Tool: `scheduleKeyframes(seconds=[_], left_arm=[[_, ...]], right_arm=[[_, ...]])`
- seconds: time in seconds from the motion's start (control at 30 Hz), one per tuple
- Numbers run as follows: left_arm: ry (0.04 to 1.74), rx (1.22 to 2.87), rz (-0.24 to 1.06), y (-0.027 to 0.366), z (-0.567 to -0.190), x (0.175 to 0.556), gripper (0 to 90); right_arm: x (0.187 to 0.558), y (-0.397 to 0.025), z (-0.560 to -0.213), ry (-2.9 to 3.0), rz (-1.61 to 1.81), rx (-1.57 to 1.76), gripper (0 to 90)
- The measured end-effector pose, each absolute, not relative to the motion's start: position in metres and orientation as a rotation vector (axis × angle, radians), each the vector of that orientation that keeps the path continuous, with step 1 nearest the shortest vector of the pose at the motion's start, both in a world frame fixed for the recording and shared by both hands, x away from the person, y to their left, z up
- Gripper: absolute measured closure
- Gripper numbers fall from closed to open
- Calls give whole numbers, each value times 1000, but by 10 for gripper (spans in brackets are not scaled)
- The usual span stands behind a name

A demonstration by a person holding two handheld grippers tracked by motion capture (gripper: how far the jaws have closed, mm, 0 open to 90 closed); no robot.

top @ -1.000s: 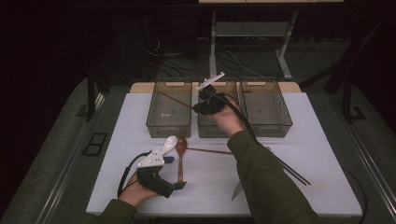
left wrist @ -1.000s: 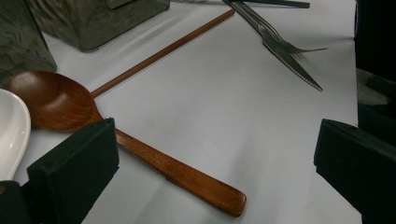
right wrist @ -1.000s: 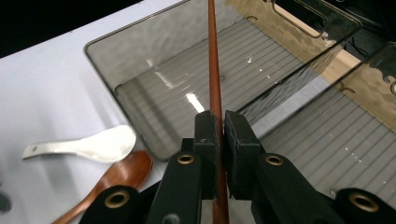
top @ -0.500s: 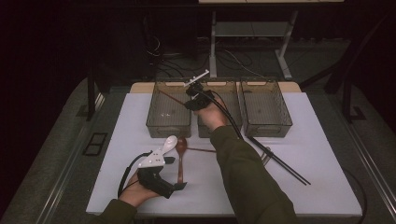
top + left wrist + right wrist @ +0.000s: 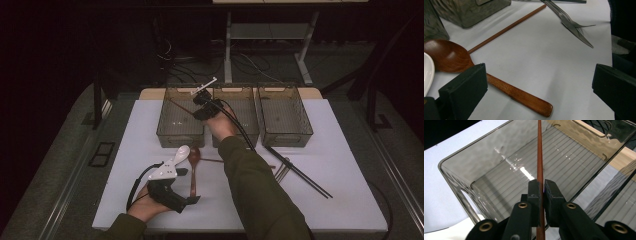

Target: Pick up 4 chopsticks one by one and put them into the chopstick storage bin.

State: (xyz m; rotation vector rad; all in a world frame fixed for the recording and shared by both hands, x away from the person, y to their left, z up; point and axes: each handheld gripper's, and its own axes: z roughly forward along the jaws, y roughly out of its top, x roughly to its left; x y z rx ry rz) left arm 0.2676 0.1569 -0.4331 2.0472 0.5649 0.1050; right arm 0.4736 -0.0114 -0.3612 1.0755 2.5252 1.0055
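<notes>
My right gripper (image 5: 541,191) is clamped on a wooden chopstick (image 5: 539,152), held above the leftmost bin (image 5: 181,116). I judge the placing step is in hand; next I must lower the stick into that bin and release. My left gripper (image 5: 536,82) stands wide and empty, low over the bench (image 5: 345,165) in front of the leftmost bin, straddling the wooden spoon (image 5: 474,67). The left gripper view reveals a second chopstick (image 5: 506,28), a knife (image 5: 576,31) and a fork beside it; the right gripper view shows the bin's ribbed floor bare.
</notes>
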Motion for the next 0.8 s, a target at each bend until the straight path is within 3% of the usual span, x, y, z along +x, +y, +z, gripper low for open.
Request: scheduleKeyframes(seconds=[0.37,0.67,0.8], left_arm=[[557,2052,108,157,-433,268,0],[558,2056,107,157,-433,268,0],[559,2057,108,158,-433,268,0]], right_arm=[[470,-15,-356,2507,1057,1043,650],[465,-29,-352,2494,1125,1040,448],[458,-34,-350,2527,1140,982,406]])
